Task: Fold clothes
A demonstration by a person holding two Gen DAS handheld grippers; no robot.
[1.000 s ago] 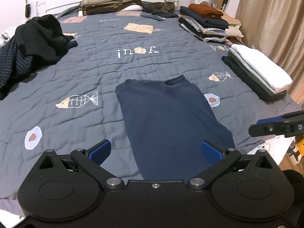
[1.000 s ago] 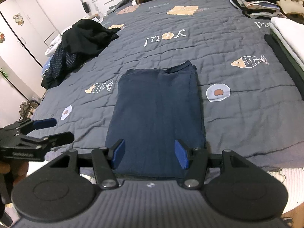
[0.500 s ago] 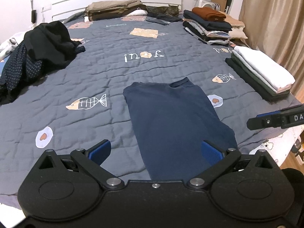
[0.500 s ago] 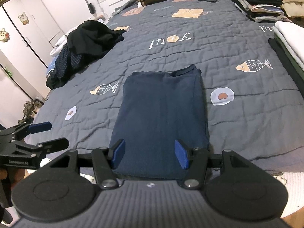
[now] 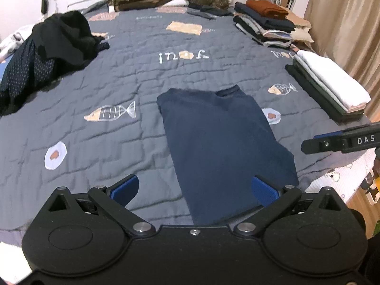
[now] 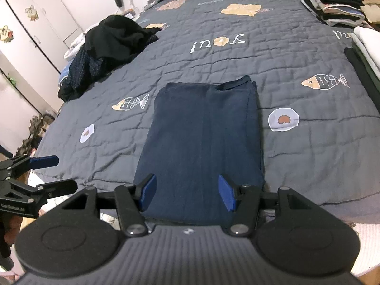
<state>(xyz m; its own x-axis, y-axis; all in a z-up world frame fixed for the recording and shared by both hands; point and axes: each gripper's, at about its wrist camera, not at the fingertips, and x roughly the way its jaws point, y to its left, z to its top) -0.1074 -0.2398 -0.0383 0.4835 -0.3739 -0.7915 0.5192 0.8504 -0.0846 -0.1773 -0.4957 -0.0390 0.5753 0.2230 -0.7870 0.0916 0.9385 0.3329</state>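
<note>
Over the last second both cameras had drawn back a little from the bed, so the navy shirt (image 5: 223, 142) sat slightly farther up each view, while the shirt itself had not shifted on the quilt (image 5: 133, 76). It lay flat near the foot edge of the bed, folded into a long rectangle with its collar pointing toward the headboard, a fish print to its left and an egg print just beside its right edge.

The left gripper (image 5: 194, 188) hovered above the quilt at the shirt's lower left, its blue fingers (image 5: 124, 188) spread wide and holding nothing. The right gripper (image 6: 187, 192) hung over the shirt's near hem, its jaws parted about half as wide, also empty; whether its fingers touched the cloth could not be told.

A heap of dark clothes (image 5: 54, 45) sat on the left side of the bed. Folded stacks (image 5: 266, 27) lined the right side, with a white-topped pile (image 5: 332, 85) nearer. A tabby cat (image 5: 215, 1) lay by the headboard.
</note>
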